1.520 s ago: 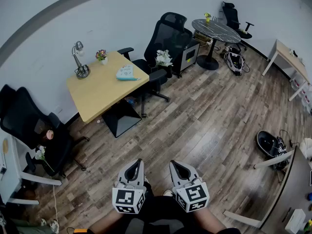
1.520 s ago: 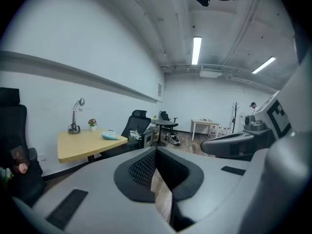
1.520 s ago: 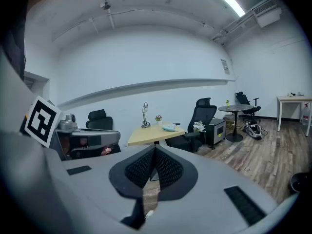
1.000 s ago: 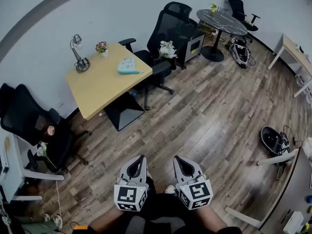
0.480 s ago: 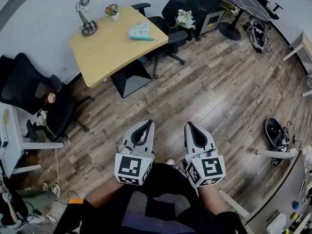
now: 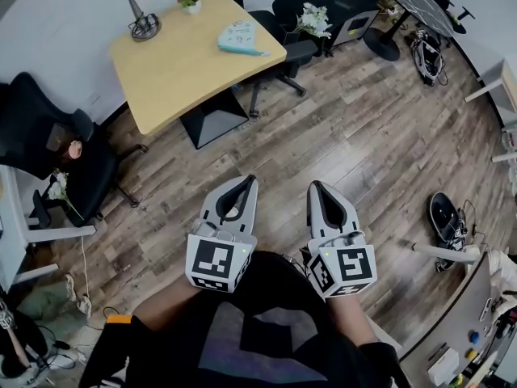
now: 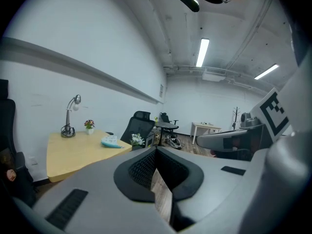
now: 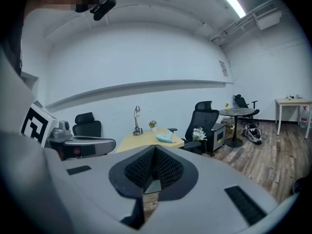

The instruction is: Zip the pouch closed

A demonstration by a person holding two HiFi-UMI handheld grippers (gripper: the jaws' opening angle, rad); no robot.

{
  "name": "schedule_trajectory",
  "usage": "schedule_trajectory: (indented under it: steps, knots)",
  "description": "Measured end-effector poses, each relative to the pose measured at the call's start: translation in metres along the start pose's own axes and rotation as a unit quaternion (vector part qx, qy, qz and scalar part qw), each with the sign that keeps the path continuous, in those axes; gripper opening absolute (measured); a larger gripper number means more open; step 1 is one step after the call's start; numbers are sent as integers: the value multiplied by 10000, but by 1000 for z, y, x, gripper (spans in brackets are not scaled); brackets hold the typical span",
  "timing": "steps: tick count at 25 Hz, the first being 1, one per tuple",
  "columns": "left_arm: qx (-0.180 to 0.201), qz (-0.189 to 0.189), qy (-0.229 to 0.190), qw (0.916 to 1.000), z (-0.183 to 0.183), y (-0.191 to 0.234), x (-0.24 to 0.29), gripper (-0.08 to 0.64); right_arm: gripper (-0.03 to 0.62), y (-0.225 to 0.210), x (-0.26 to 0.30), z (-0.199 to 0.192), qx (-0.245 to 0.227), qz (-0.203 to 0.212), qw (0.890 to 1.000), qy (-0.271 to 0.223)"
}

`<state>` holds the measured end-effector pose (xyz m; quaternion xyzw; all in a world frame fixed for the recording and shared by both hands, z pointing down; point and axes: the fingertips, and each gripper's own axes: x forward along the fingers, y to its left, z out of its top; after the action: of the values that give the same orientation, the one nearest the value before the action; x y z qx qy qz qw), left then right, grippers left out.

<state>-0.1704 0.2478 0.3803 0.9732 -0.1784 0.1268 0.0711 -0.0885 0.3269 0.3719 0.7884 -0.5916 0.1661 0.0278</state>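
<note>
We hold the left tongs (image 6: pixel 249 179) and right tongs (image 6: pixel 314 185) clenched, empty, over the wood-plank floor (image 6: pixel 363 136). The flat pale-teal pouch (image 6: pixel 241 39) lies well apart on the light-wood tabletop (image 6: pixel 174 75), long axis roughly left-right.

The left gripper (image 6: pixel 243 186) and the right gripper (image 6: pixel 317 191) were held side by side and apart, low before the person's body, both pointing forward, jaws closed with nothing between them.
</note>
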Motion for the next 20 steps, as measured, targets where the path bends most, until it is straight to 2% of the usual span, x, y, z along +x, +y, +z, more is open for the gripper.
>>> schedule_trajectory:
  steps: [12, 20]
  knots:
    - [-51, -231, -142, 9996, 21, 54, 25, 8, 15, 21, 60, 23, -184, -133, 9997, 68]
    - [-93, -29, -158, 9998, 25, 95, 34, 8, 15, 36, 99, 30, -289, 11, 9995, 106]
